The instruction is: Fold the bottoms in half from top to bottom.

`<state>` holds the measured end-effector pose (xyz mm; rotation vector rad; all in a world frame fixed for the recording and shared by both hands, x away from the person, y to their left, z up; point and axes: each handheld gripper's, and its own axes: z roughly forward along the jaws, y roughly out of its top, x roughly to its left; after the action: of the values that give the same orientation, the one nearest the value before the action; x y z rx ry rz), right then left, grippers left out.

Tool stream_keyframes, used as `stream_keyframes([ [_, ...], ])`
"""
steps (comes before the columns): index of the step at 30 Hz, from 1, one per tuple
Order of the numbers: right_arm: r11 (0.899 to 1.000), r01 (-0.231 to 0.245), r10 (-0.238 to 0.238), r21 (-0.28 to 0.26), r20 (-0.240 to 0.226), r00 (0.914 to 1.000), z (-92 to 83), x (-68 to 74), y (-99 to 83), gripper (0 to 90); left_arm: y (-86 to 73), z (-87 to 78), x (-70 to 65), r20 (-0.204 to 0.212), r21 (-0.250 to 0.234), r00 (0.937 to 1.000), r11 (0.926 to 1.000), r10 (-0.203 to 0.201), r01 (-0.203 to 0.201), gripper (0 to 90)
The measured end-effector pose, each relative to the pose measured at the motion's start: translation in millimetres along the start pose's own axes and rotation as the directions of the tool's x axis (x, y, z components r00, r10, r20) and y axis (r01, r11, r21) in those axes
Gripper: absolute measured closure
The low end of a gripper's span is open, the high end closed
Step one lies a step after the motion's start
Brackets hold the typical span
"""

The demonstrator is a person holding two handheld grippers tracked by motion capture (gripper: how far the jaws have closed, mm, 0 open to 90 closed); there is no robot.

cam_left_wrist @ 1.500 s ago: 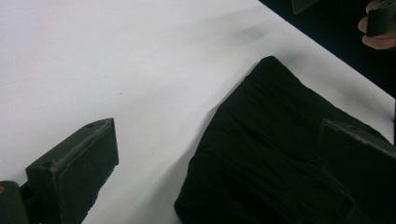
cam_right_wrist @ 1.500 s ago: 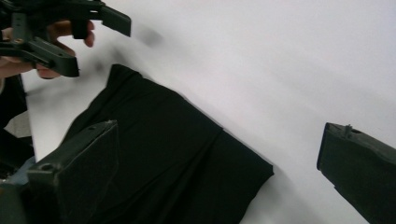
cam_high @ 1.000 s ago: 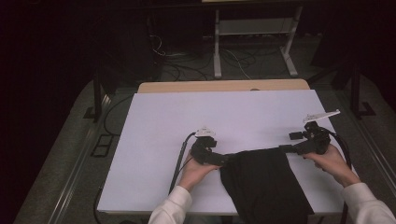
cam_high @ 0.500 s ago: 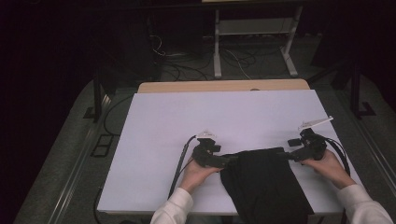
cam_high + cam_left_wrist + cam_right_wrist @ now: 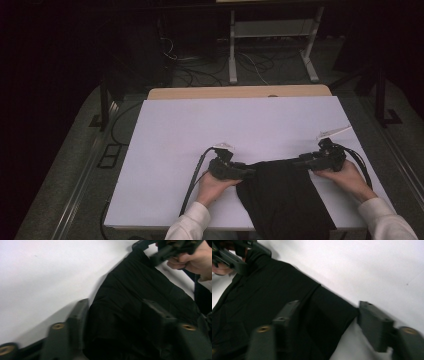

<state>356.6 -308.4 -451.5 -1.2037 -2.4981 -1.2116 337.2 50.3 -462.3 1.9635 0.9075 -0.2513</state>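
at the left of the high view the person's left hand (image 5: 212,186) lies low on the white table (image 5: 200,130), its white sleeve (image 5: 187,226) coming in from the bottom edge, and it holds the left gripper (image 5: 248,172) level, pointing right toward the near left corner of the black cloth (image 5: 282,197). a black cable (image 5: 192,180) loops from that gripper back over the table's near edge. in the left gripper view its two black jaws have just been closing and stand half drawn in, with a fold of the cloth (image 5: 140,305) lying between them; the pads are not yet pressed on the fabric, one jaw still over bare white table at the cloth's edge.

the black cloth lies flat at the near middle of the table, between the two hands, its lower end reaching the table's front edge.

at the right, the right hand (image 5: 345,175) rests on the table beside the cloth's far right corner, wrist bent inward, and holds the right gripper (image 5: 302,161) level, pointing left. its jaws too have just been closing and are half drawn in around the cloth's corner (image 5: 329,312), one jaw over the fabric, the other out over white table, with a gap left to the cloth.

behind the table stand a wooden board edge (image 5: 240,92), loose cables (image 5: 210,65) on the floor and a white metal stand (image 5: 272,35). nothing lies between either gripper and the cloth.
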Motion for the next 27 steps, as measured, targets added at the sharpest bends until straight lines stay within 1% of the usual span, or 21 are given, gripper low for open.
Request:
stream_keyframes([
  [1,1.000,-0.003,0.003,0.002,-0.009,1.0000,1.1,-0.6,0.7,48.5,-0.1,0.6,0.8,0.016,0.003,0.9998,1.0000,-0.008,0.008,50.9],
  [3,1.000,-0.010,0.011,0.015,-0.036,0.9993,3.8,-1.9,1.2,63.9,-0.9,2.0,2.3,0.051,0.025,0.9985,0.9996,-0.018,0.017,59.6],
  [5,0.999,-0.014,0.015,0.035,-0.045,0.9988,6.1,-2.6,1.2,77.0,-1.6,3.1,1.0,0.055,0.042,0.9985,0.9991,-0.008,0.006,71.9],
  [6,0.999,-0.017,0.019,0.044,-0.050,0.9986,6.6,-2.6,1.3,80.4,-1.4,2.5,0.9,0.061,0.043,0.9981,0.9990,-0.009,0.006,76.2],
  [7,0.999,-0.022,0.024,0.047,-0.049,0.9985,6.4,-2.9,1.3,81.7,-1.0,1.4,0.3,0.061,0.041,0.9981,0.9991,-0.010,0.007,78.2],
  [10,0.998,-0.047,0.048,0.046,-0.035,0.9982,3.6,-4.7,1.2,82.8,0.1,-4.1,-2.0,0.041,0.025,0.9990,0.9995,0.016,-0.017,80.3],
  [12,0.997,-0.060,0.062,0.041,-0.037,0.9974,2.2,-5.8,0.9,83.0,0.6,-7.8,-2.4,0.045,0.013,0.9989,0.9998,0.015,-0.015,80.7],
  [13,0.997,-0.067,0.068,0.037,-0.037,0.9970,1.8,-5.4,1.2,83.2,0.7,-9.3,-3.1,0.040,0.009,0.9990,0.9997,0.021,-0.021,80.9],
  [16,0.998,-0.062,0.063,0.022,-0.040,0.9972,0.9,-1.4,4.0,83.4,1.6,-15.5,-4.9,0.023,0.001,0.9987,0.9990,0.045,-0.045,81.1],
  [19,0.999,-0.053,0.053,0.001,-0.041,0.9978,2.6,3.4,9.6,83.4,3.0,-25.6,-3.9,0.013,-0.014,0.9985,0.9985,0.052,-0.052,81.2],
  [22,0.998,-0.055,0.055,0.001,-0.055,0.9970,8.1,6.8,17.1,83.4,3.6,-36.0,0.3,-0.007,-0.017,0.9988,0.9986,0.049,-0.049,81.3],
  [25,0.999,-0.043,0.043,0.003,-0.059,0.9973,14.9,13.2,24.9,83.4,4.1,-46.2,4.1,-0.031,-0.018,0.9984,0.9987,0.047,-0.047,81.3],
  [27,0.999,-0.036,0.036,0.003,-0.061,0.9975,18.6,17.9,29.6,83.4,4.5,-53.2,5.6,-0.039,-0.020,0.9983,0.9988,0.043,-0.044,81.3],
])
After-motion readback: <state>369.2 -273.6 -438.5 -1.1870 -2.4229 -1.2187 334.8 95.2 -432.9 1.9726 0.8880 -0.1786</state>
